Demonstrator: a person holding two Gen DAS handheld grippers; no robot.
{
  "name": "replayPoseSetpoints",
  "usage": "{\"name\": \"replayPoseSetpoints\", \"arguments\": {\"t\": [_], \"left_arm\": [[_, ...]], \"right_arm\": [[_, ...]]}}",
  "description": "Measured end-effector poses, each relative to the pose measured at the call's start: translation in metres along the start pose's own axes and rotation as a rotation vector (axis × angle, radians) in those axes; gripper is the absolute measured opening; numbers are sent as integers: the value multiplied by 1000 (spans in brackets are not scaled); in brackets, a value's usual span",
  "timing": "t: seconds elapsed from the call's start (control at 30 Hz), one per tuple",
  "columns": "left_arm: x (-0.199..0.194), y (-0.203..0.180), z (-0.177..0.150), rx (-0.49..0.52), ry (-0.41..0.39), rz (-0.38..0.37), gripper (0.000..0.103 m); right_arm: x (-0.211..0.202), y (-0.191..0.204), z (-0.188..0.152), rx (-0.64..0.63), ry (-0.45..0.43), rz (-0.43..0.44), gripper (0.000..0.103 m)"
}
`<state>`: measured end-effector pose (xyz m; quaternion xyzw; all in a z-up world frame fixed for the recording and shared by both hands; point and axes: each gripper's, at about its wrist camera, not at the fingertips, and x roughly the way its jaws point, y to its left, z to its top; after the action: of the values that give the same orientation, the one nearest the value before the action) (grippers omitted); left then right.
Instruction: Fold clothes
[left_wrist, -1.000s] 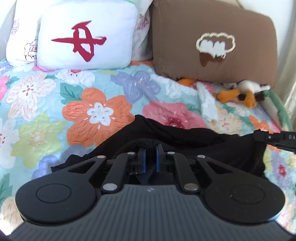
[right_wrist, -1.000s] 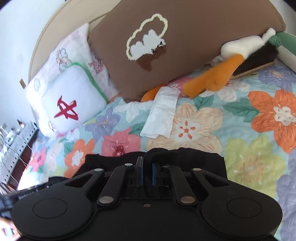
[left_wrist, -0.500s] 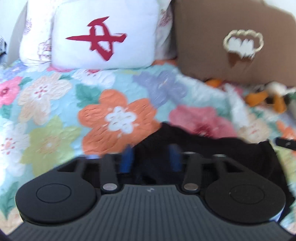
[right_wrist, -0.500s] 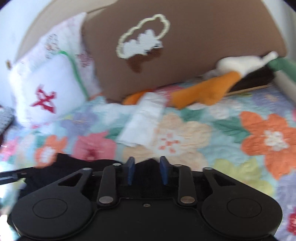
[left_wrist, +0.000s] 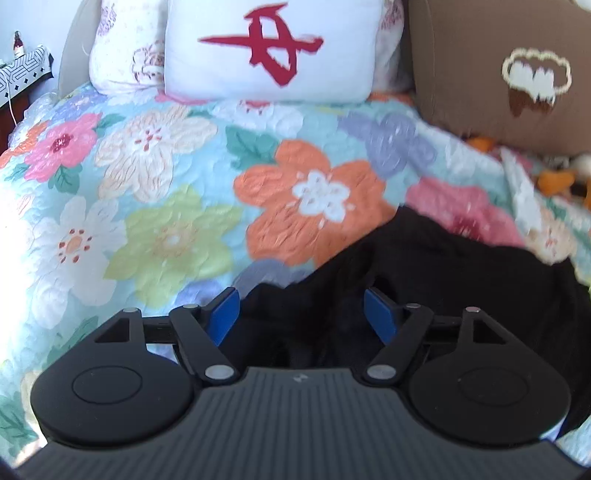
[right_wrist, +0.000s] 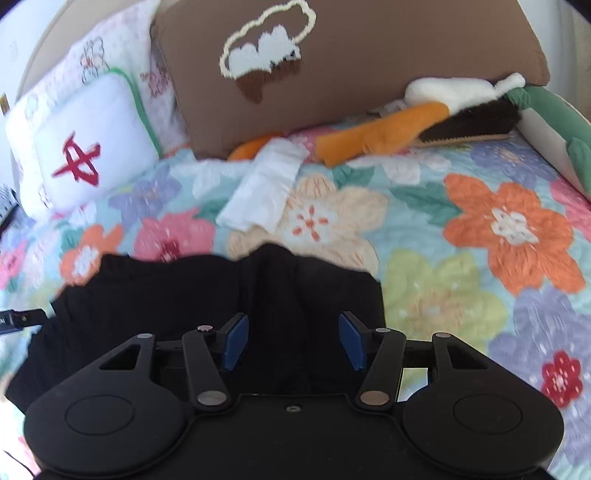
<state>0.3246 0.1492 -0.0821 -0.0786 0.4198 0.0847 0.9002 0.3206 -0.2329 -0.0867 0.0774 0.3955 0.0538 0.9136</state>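
Observation:
A black garment (left_wrist: 461, 280) lies folded on the flowered quilt (left_wrist: 147, 192); it also shows in the right wrist view (right_wrist: 192, 291). My left gripper (left_wrist: 302, 314) is open just above the garment's left edge, blue pads (left_wrist: 224, 314) spread wide, holding nothing. My right gripper (right_wrist: 292, 339) is open over the garment's right part, blue pads (right_wrist: 351, 339) apart, empty. The tip of the left gripper (right_wrist: 18, 317) shows at the left edge of the right wrist view.
A white pillow with a red mark (left_wrist: 269, 48) and a brown pillow (right_wrist: 332, 59) lean at the head of the bed. A folded white cloth (right_wrist: 266, 192) and a plush duck (right_wrist: 424, 118) lie beyond the garment. A side table (left_wrist: 22, 70) stands at far left.
Both grippers were shut on the black garment a second ago. Both have opened and let it go, and the garment now lies on the quilt. The left gripper has shifted left.

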Motion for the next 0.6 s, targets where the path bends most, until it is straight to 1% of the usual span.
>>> {"name": "replayPoseSetpoints", "arguments": {"t": [0.1,0.13,0.17,0.2,0.3,0.43,0.5,0.57,0.6], "left_arm": [[-10,14,-3,-50,47,-10,74],[-13,19,-4,-68,62,-17,74],[-17,24,-6,-86,78,-23,74],[-21,28,-7,-108,113,-42,74],[-30,38,-17,-174,176,-154,74],[-31,43,-33,-203,228,-149,74],[-29,43,-39,-195,243,-111,74],[-28,41,-42,-175,246,-103,74],[-27,39,-42,-158,231,-107,74]], "right_arm": [[-2,-6,-6,36,54,-46,60],[-5,-7,-7,54,71,-53,60],[-11,-7,-6,64,87,-43,60],[-17,-6,-6,66,98,-22,60],[-36,2,-6,81,104,28,60],[-56,5,-13,159,109,67,61],[-61,2,-21,207,128,57,62],[-64,-4,-31,262,138,55,62],[-64,-9,-35,292,138,56,63]]}}
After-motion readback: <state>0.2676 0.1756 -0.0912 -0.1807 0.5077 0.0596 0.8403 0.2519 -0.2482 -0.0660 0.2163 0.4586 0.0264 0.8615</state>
